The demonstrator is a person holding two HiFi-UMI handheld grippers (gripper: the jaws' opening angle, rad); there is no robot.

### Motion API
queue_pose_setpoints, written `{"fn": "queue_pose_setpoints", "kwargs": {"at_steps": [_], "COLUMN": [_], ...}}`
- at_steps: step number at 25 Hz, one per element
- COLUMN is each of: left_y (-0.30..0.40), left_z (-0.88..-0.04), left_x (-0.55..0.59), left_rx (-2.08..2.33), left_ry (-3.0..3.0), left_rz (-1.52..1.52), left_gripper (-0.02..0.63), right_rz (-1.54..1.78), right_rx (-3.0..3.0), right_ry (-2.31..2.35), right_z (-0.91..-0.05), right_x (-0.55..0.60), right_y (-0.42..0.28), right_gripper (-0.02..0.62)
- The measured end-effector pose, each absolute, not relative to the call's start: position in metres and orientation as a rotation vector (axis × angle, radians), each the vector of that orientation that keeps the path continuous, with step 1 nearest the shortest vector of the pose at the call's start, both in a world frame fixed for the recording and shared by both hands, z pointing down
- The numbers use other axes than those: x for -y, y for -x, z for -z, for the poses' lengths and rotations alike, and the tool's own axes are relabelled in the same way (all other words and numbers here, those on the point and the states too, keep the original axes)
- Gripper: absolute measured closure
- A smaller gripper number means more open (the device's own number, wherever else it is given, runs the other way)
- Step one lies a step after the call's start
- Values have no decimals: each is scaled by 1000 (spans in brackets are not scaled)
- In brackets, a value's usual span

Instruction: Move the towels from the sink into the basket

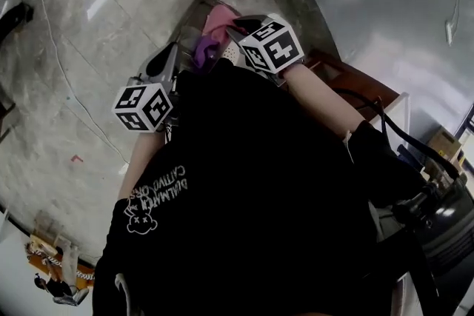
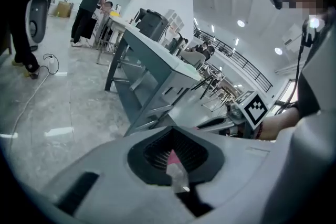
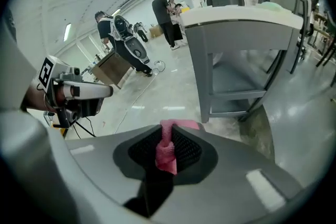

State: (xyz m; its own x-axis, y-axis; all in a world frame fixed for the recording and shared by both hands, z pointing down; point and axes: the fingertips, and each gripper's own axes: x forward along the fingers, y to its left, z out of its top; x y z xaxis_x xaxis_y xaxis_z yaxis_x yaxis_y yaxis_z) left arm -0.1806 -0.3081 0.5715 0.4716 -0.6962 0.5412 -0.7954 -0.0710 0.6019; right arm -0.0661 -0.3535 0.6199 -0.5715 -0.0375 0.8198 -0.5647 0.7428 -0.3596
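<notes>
black shirt (image 1: 252, 181) fills the foreground; beyond it both tools hang over the grey floor (image 1: 67, 48). right tool (image 3: 167, 150) is pressed onto a bunched fold of pink towel (image 3: 166, 161). left tool (image 2: 176, 166) pinches a pink corner with a pale tag, seemingly the same towel. purple cloth (image 1: 206, 49) shows between them.

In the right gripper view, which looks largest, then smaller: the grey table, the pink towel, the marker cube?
1. Grey table, clearly largest.
2. Pink towel, but it is nearest the camera.
3. Marker cube, only a little smaller than the towel.
</notes>
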Motion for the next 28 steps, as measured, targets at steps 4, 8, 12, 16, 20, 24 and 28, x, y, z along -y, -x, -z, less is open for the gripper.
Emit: {"fn": "queue_pose_setpoints", "kwargs": {"at_steps": [4, 8, 12, 16, 20, 24, 28], "left_y": [161, 144, 136, 120, 116, 123, 129], "left_z": [-595, -621, -654, -676, -699, -737, -785], "left_x": [311, 311, 309, 295, 274, 251, 230], "left_rx": [1326, 1346, 1329, 1248, 1207, 1215, 1214], "left_ry": [-1736, -1691, -1667, -1670, -1631, -1583, -1552], "left_rz": [-169, -189, -235, -253, -256, -272, -293], "left_gripper": [607, 607, 607, 607, 607, 607, 607], "right_rz": [-827, -868, -935, -1012, -1083, -1142, -1179], "right_rx": [2079, 2019, 1958, 1896, 1835, 1754, 1732], "right_ry": [-300, -182, -116, -134, -203, -248, -291], "right_z": [-647, -686, -731, -774, -815, -864, -915], "right_x": [348, 336, 330, 318, 309, 293, 284], "right_y": [64, 57, 59, 52, 44, 37, 39], "right_gripper": [531, 532, 531, 531, 531, 531, 531]}}
